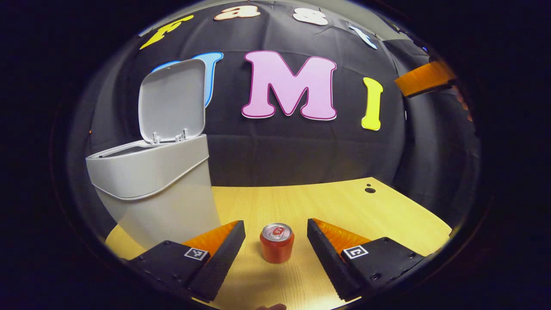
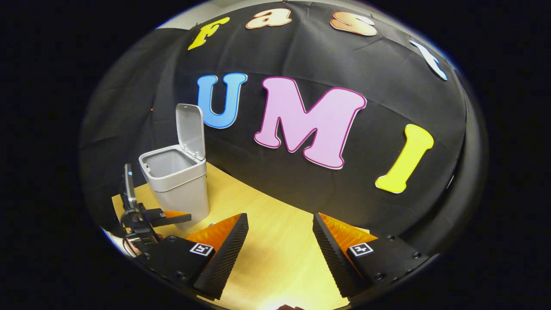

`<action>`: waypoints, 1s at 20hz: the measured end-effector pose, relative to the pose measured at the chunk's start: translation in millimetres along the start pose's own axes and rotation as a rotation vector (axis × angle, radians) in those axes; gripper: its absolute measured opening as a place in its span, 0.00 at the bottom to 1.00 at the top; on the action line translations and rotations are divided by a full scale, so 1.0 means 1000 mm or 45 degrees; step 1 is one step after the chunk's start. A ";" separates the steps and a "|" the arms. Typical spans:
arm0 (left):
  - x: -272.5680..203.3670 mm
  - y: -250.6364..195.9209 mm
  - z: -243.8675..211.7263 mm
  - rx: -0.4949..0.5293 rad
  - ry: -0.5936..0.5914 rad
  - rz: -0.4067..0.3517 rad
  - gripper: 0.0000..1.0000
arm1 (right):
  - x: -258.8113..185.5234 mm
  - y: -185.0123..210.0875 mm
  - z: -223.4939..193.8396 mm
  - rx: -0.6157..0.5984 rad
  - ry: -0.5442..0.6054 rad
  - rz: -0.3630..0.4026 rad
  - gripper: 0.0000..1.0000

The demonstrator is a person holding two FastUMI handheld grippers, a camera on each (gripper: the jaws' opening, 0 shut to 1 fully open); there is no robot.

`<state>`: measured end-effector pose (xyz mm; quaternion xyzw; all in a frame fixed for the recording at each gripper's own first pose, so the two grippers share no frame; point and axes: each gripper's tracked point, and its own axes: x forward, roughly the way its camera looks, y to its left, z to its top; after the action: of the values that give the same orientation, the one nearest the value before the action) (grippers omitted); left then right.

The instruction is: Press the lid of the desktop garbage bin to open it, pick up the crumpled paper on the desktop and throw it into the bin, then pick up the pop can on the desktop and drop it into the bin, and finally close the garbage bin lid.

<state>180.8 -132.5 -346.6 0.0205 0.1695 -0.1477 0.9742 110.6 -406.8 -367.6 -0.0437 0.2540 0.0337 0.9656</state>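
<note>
In the left gripper view, the left claw (image 1: pixel 275 243) stands spread, its two fingers apart on either side of the pop can (image 1: pixel 277 243) with a clear gap of bare worktop (image 1: pixel 301 202) on each side; neither finger touches the can. The can is a short cylinder with a red painted wall and a bright metal top carrying a pull tab, and it stands upright on the worktop, to the right of the garbage bin (image 1: pixel 159 189) and nearer the camera than it. The bin is a smooth, matte, pale grey plastic body that tapers downward below a wider rounded collar. Its lid (image 1: pixel 172 101) is a flat rounded panel hinged at the rear and stands raised almost vertically, leaving the mouth open. The worktop is light wood-grain laminate with a small dark hole (image 1: pixel 369 190) near its far right corner; its rear edge meets the black cloth wall behind the bin, and the surface to the right of the bin lies open up to that edge. In the right gripper view, the right claw (image 2: pixel 280 245) is spread with nothing between its fingers, held above open worktop well to the right of the bin. The bin interior appears as a plain grey cavity; its contents cannot be determined. The left gripper (image 2: pixel 148 219) appears just in front of the bin's base.
</note>
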 end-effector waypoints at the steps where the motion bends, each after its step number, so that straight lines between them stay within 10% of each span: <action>1: 0.006 -0.002 -0.003 0.011 0.002 -0.001 0.98 | 0.002 -0.001 -0.005 0.004 0.016 -0.003 0.98; 20: 0.082 0.000 -0.093 -0.010 0.234 0.041 0.98 | 0.039 -0.022 -0.047 0.007 0.178 0.036 0.98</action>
<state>224.2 -147.2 -462.1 0.0328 0.2584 -0.1287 0.9569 123.1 -432.1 -426.0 -0.0398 0.3215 0.0437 0.9450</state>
